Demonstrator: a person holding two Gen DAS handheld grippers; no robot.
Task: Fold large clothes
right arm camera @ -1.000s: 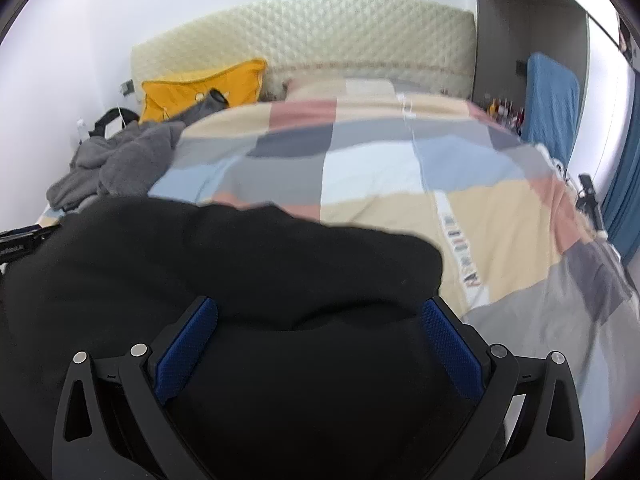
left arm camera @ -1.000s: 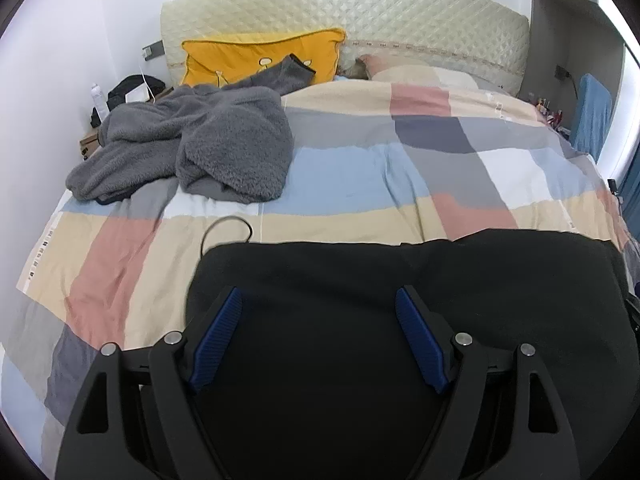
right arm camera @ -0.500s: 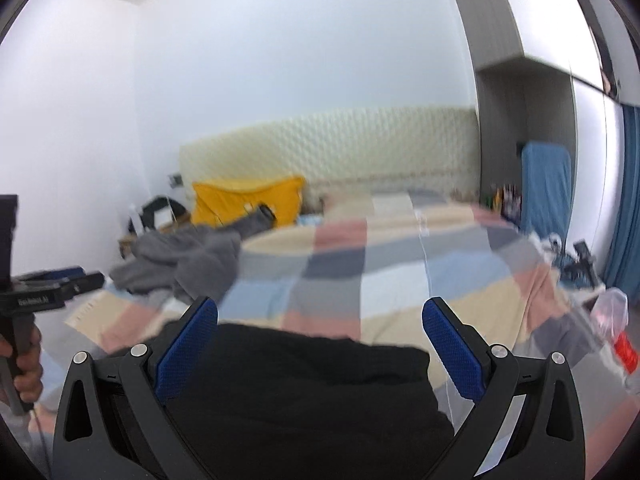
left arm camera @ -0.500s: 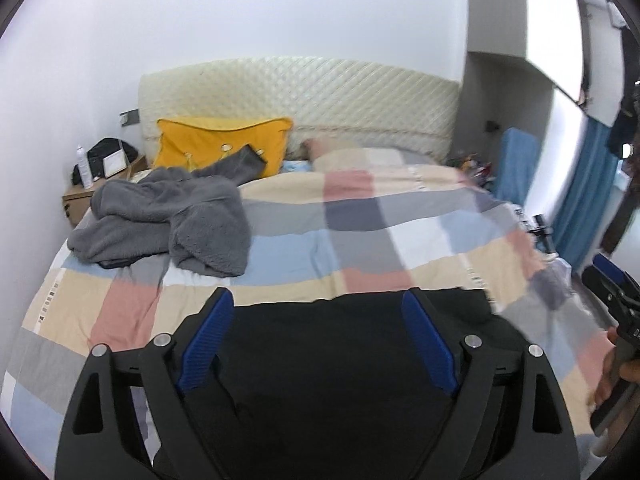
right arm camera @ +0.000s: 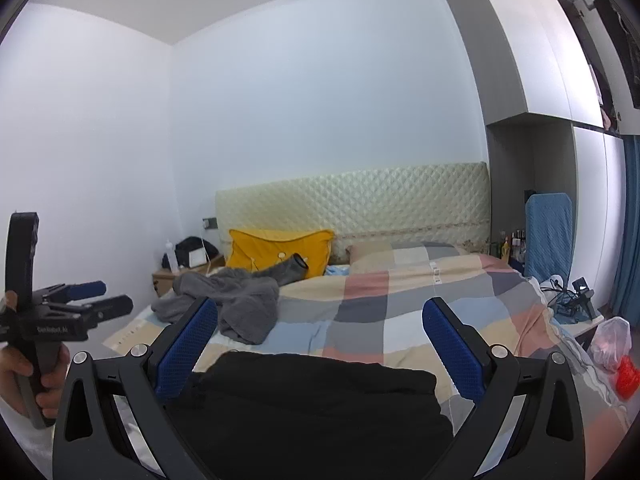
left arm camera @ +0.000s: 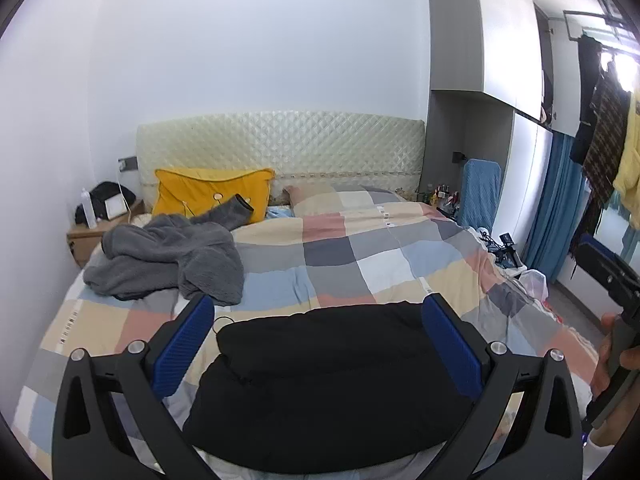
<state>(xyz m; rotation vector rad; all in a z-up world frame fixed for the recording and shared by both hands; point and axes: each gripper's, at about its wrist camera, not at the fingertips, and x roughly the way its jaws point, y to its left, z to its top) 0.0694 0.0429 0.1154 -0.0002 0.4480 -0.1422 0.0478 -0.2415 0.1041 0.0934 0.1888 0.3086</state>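
A black garment [left arm camera: 332,384] lies folded in a thick rectangle at the near end of the bed; it also shows in the right wrist view [right arm camera: 312,404]. A grey fleece garment [left arm camera: 168,256] lies crumpled at the far left of the bed, also in the right wrist view [right arm camera: 236,300]. My left gripper [left arm camera: 318,344] is open and empty, raised above the black garment. My right gripper [right arm camera: 318,346] is open and empty, also lifted clear of it. Each gripper appears at the edge of the other's view.
The bed has a checked quilt [left arm camera: 360,252], a yellow pillow [left arm camera: 212,192] and a padded headboard [left arm camera: 280,152]. A wooden nightstand [left arm camera: 88,236] stands at the left. A blue chair [left arm camera: 480,192], cables and a plastic bag [right arm camera: 612,340] are on the right.
Both grippers have lifted up and back from the black garment, tilting the views from the bed surface toward the wall. The garment stays folded on the bed.
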